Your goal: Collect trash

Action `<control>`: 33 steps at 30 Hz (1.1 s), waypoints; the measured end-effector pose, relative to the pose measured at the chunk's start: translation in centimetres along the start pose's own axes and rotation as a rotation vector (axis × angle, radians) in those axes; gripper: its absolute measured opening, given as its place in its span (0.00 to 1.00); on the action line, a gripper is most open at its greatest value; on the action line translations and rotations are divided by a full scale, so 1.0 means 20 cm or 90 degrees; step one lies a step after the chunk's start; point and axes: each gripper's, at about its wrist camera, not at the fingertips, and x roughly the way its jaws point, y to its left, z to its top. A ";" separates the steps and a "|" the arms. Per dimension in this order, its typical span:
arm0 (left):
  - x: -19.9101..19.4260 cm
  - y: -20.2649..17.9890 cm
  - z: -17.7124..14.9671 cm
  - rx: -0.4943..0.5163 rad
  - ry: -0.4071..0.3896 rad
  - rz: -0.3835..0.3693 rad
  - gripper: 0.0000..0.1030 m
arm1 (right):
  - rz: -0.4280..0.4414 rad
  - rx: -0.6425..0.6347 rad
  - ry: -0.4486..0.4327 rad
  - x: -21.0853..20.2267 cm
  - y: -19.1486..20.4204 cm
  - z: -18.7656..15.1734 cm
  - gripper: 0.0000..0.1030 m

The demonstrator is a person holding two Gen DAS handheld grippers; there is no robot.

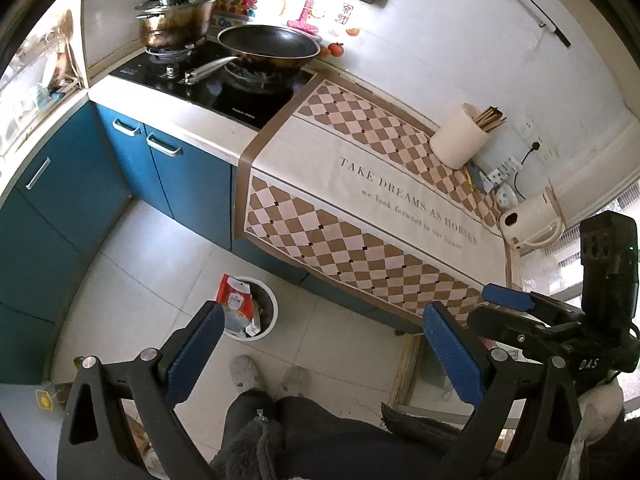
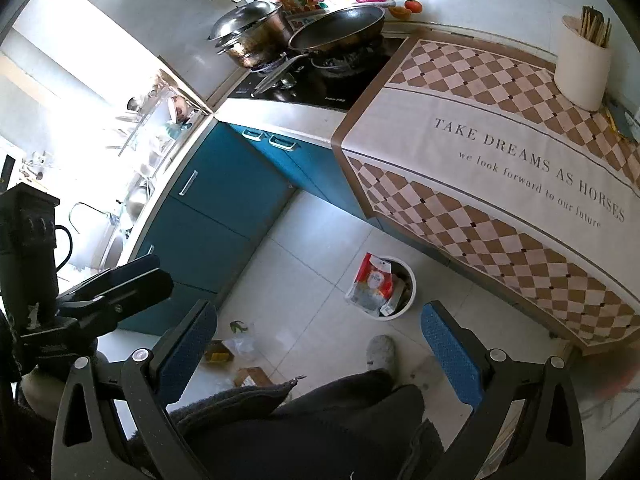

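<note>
A white round trash bin (image 1: 269, 322) stands on the tiled floor below the counter, with a red and white wrapper (image 1: 236, 300) sticking out of it; the bin (image 2: 409, 300) and wrapper (image 2: 374, 280) also show in the right wrist view. My left gripper (image 1: 324, 354) is open and empty, held above the floor near the bin. My right gripper (image 2: 320, 354) is open and empty, beside the left one. Loose scraps lie on the floor: a clear plastic piece with a green bit (image 2: 240, 334), a yellow-brown packet (image 2: 218, 354) and a cardboard piece (image 2: 252, 376).
The counter carries a checkered cloth (image 1: 360, 200), a chopstick holder (image 1: 460, 136) and a kettle (image 1: 532, 220). A pot (image 1: 176, 20) and a pan (image 1: 268, 46) sit on the stove. Blue cabinets (image 1: 80, 184) line the floor. My slippered feet (image 1: 246, 372) stand below.
</note>
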 end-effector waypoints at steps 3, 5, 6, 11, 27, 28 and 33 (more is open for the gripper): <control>-0.01 0.00 -0.01 -0.003 -0.001 0.004 0.99 | 0.001 -0.001 0.003 0.00 -0.01 0.00 1.00; -0.01 0.01 -0.01 -0.005 -0.001 0.006 0.99 | 0.004 -0.002 0.005 0.00 -0.01 0.00 1.00; -0.01 0.01 -0.01 -0.006 0.000 0.008 0.99 | 0.004 -0.003 0.006 0.01 -0.01 0.00 1.00; -0.01 0.03 -0.02 -0.015 0.002 0.017 1.00 | 0.007 -0.003 0.009 0.02 -0.01 0.00 1.00; -0.01 0.04 -0.01 -0.012 0.003 0.016 1.00 | 0.002 -0.012 0.015 0.02 -0.02 0.01 1.00; -0.01 0.04 -0.02 -0.014 0.003 0.016 1.00 | 0.002 -0.015 0.017 0.02 -0.03 0.00 1.00; -0.01 0.05 -0.02 -0.010 0.006 0.014 1.00 | 0.004 -0.015 0.018 0.02 -0.03 0.00 1.00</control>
